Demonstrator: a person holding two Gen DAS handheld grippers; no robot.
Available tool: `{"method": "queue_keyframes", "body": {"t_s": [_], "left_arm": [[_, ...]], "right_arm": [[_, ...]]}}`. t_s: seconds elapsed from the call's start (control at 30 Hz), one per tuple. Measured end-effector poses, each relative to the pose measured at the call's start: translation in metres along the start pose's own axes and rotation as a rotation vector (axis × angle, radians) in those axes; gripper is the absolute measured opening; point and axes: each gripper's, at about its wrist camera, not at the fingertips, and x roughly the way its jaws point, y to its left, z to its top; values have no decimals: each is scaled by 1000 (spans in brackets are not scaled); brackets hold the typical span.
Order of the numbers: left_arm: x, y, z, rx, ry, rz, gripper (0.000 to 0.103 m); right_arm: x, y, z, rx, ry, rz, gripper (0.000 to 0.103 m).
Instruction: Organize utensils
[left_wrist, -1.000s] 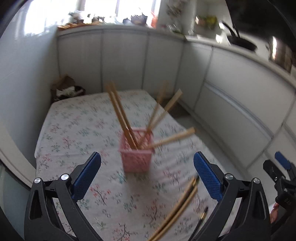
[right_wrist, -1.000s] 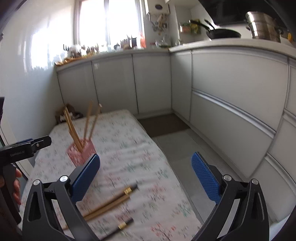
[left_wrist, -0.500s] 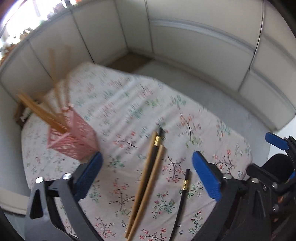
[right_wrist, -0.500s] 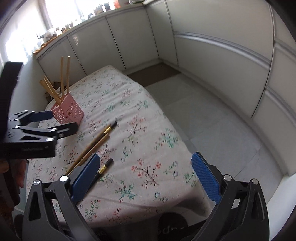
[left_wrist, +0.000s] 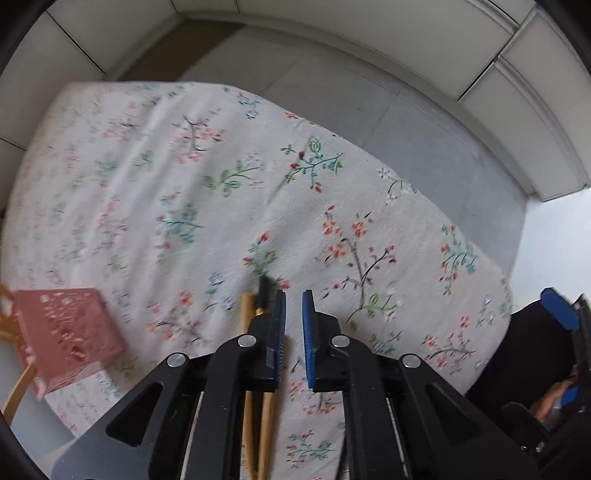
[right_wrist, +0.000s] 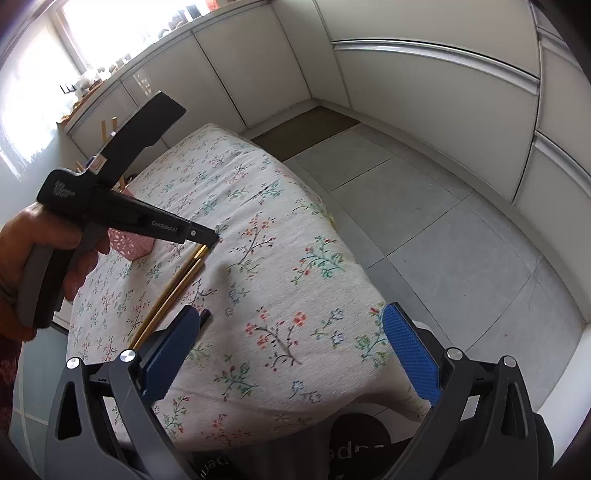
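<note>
A pair of wooden chopsticks (right_wrist: 177, 284) with gold and black tips lies on the floral cloth; it also shows in the left wrist view (left_wrist: 258, 424) under my left gripper. My left gripper (left_wrist: 293, 306) hangs low over their tips, its blue pads nearly together with a narrow empty gap; it also shows in the right wrist view (right_wrist: 207, 236). A single black chopstick (right_wrist: 204, 317) lies beside my right gripper (right_wrist: 291, 350), which is open and empty at the table's near edge. The pink basket (left_wrist: 62, 336) holds several chopsticks at the left.
The floral-cloth table (right_wrist: 266, 221) drops off to a grey tiled floor (right_wrist: 424, 221) on the right. White cabinets (right_wrist: 424, 74) line the back and right. My right gripper's blue pad shows at the left wrist view's right edge (left_wrist: 557, 308).
My left gripper has dropped down and forward over the chopstick tips, and its jaws have closed from wide open to a narrow gap. The right gripper has barely moved.
</note>
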Motion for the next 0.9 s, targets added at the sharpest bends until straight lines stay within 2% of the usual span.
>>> {"method": "queue_keyframes", "body": {"t_s": [0.13,0.23,0.4,0.5,0.6,0.9], "left_arm": [[9,7,7,-16,25,-101,9],[17,10,11,-13,40,-71,9],[24,18,19,-20,34,-76,9],[20,19,25,-14,16,-67,9],[17,26,33,0,19,-22,11],[4,45,40,-16,-23,1,15]], "right_arm": [[7,-8,2,28,25,-1,97],[11,-10,3,40,35,4,97],[10,-2,2,5,31,3,97],[11,-2,2,2,39,1,97],[14,-4,2,11,47,-2,97],[18,-4,0,11,67,0,97]]}}
